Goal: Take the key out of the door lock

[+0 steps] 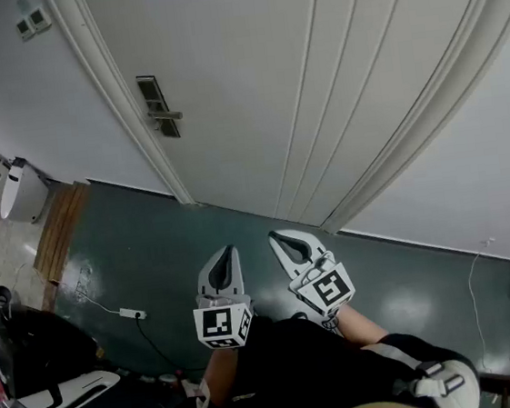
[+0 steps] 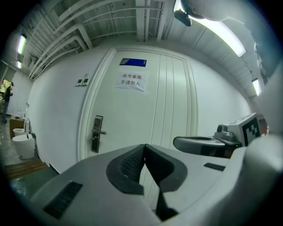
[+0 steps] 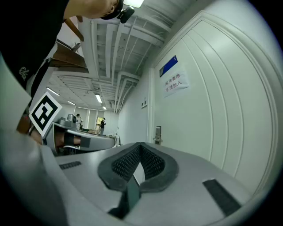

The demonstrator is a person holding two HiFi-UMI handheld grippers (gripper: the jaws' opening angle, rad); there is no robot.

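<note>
White door (image 1: 314,82) and pale wall stand behind, above a dark green floor (image 1: 150,247). At the door's left edge sits the lock plate (image 1: 160,107), its long axis upright, with a short handle (image 1: 168,116) reaching sideways. The key is too small to make out, and I judge it sits in this plate. Both grippers are well apart from it, lower and to the right in the head view. Left gripper (image 1: 229,250) and right gripper (image 1: 275,236) are level, side by side, each with jaws pressed together on nothing. The right gripper view has the plate almost straight ahead — this hand seems better aimed.
</note>
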